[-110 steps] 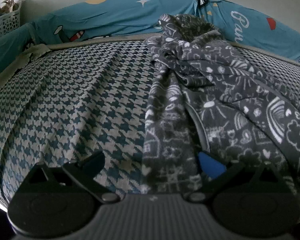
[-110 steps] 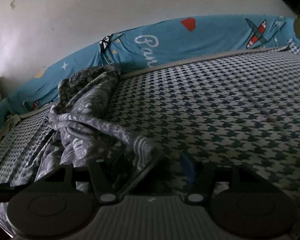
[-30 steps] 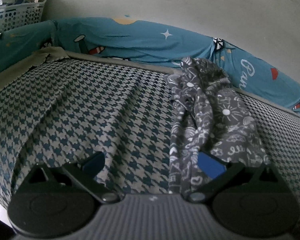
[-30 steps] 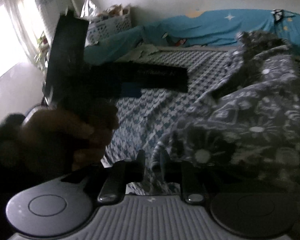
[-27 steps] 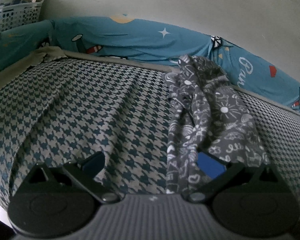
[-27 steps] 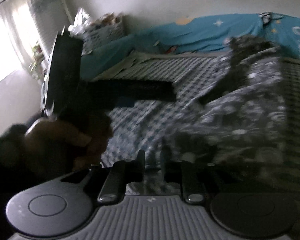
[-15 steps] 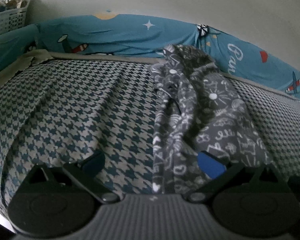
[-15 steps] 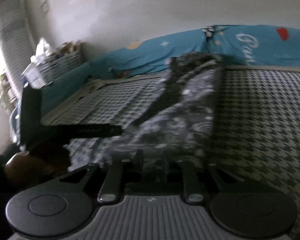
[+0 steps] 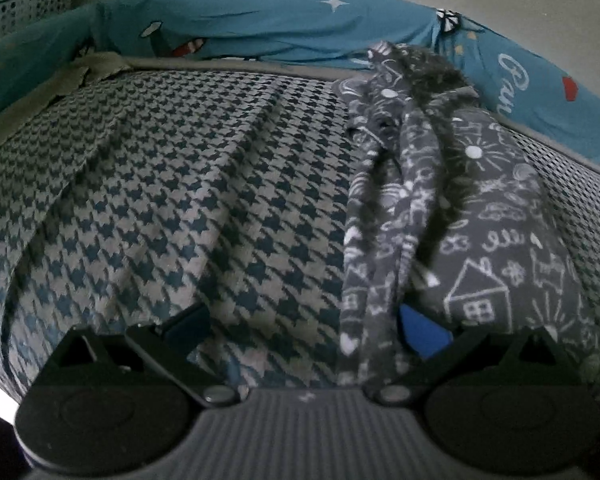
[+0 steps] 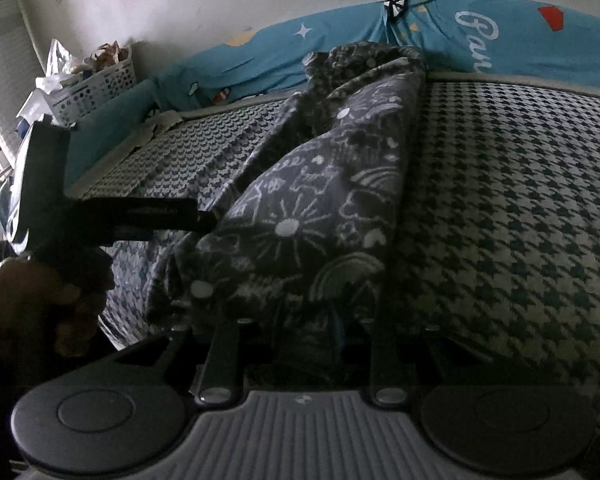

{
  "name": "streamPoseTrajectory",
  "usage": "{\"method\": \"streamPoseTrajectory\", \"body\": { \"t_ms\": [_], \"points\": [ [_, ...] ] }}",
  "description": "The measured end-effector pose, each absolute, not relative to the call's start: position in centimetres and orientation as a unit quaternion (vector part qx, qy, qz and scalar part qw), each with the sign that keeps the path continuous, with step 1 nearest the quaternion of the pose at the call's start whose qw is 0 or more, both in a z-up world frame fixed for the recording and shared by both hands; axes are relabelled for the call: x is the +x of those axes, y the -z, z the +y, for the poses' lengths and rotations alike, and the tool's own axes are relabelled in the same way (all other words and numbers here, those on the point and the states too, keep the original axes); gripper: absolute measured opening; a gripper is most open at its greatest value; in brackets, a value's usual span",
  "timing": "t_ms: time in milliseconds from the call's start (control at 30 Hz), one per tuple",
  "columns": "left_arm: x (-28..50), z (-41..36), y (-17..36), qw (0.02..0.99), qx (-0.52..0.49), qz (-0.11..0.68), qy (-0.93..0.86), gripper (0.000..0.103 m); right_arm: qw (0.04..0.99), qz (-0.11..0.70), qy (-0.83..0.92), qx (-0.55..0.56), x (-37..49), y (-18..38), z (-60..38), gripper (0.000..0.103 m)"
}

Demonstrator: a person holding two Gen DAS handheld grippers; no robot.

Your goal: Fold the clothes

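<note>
Clothes here mean one grey doodle-print garment [image 9: 496, 216], lying in a long folded strip on the houndstooth bed [image 9: 180, 184]. Left tool [image 9: 304, 320] is spread over its near left edge, gripping nothing. Right tool [image 10: 306, 330], nearly pressed together, straddles the near hem; whether it pinches is unclear. Next likely comes regripping that near end to fold it toward the far end.

One grey doodle-print garment [image 9: 496, 216] lies on one bed with a houndstooth cover [image 9: 188, 184]. One blue printed sheet [image 9: 284, 24] runs along the wall behind it. One white perforated basket [image 10: 96, 84] stands at the bed's corner (its contents too jumbled to count). Two claws show: the left claw [image 9: 304, 324] and the right claw [image 10: 306, 330].
</note>
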State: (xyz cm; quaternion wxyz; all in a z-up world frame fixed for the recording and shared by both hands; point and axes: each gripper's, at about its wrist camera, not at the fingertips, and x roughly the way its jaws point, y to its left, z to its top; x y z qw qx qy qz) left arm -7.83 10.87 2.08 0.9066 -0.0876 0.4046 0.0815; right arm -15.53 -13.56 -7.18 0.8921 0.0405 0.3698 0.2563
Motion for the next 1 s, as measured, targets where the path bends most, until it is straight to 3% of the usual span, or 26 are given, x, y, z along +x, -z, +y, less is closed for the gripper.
{"method": "streamPoseTrajectory", "body": {
  "t_ms": [267,1000],
  "points": [
    [-8.0,10.9,-2.9,0.917,-0.097,0.38,-0.079,0.103,0.888,0.375,-0.263,0.038,-15.5,7.0,-13.7,0.027],
    [-0.1,9.0,-4.8,0.939,-0.076,0.336,0.001,0.103,0.897,0.341,-0.28,-0.003,-8.6,3.6,-15.1,0.044]
  ]
}}
